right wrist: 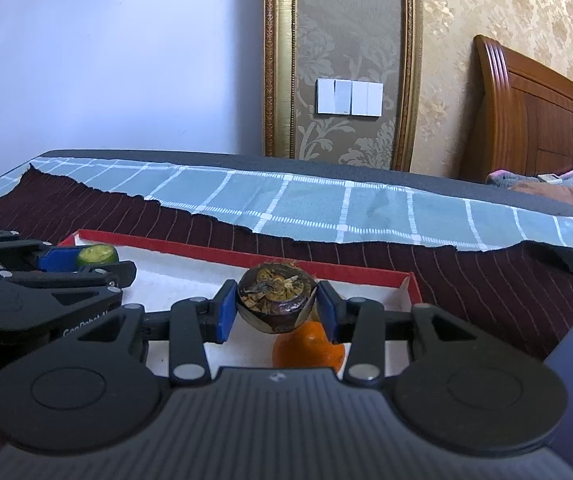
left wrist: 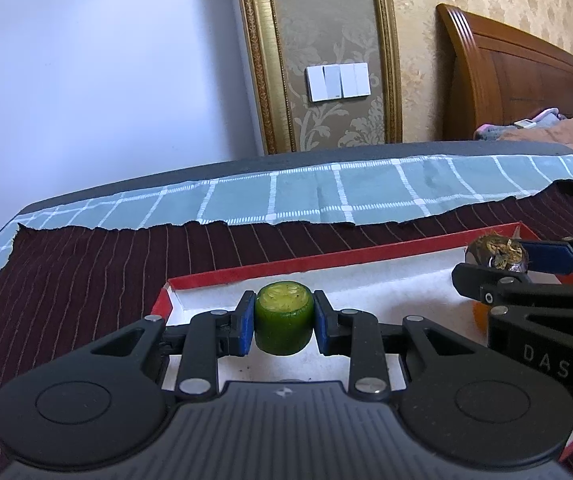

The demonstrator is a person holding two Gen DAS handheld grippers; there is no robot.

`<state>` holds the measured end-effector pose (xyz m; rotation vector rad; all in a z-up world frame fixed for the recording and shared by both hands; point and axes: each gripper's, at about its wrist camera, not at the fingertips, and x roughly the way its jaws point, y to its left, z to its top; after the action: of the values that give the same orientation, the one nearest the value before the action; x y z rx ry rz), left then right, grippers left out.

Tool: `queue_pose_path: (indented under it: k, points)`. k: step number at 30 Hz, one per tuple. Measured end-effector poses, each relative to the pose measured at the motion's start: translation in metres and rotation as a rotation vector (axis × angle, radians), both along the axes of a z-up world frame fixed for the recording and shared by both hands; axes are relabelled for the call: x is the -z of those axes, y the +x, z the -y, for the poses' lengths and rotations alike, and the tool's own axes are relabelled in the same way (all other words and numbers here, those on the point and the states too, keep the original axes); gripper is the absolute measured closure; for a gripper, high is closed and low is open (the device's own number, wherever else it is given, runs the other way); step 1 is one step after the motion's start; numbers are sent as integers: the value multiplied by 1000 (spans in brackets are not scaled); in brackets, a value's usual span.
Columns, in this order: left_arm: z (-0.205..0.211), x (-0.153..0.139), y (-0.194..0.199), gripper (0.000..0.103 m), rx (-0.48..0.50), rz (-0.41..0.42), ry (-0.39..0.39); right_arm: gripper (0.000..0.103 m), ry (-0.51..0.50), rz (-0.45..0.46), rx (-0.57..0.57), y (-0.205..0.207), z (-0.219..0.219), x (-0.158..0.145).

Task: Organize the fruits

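Note:
My left gripper is shut on a small green fruit and holds it over the left end of a red-rimmed white tray. My right gripper is shut on a dark brown round fruit over the right part of the same tray. An orange lies in the tray just below the brown fruit. The left view shows the right gripper with the brown fruit at the right. The right view shows the left gripper with the green fruit at the left.
The tray lies on a dark maroon striped cloth over a blue checked cloth on a table. Behind are a white wall, a gold-framed panel with light switches, and a wooden bed headboard at the right.

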<state>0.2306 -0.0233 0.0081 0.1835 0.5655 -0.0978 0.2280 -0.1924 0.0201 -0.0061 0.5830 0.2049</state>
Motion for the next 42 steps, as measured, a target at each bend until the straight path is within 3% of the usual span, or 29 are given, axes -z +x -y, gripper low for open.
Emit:
queue_pose_path:
  k: [12,42]
  points:
    - [3,-2,-16,74,5,13,6,63,-8,8,-23,-9,0,-5]
    - [1,9,10,74,-60,0,7,63,-2,-9,-8,2,-6,5]
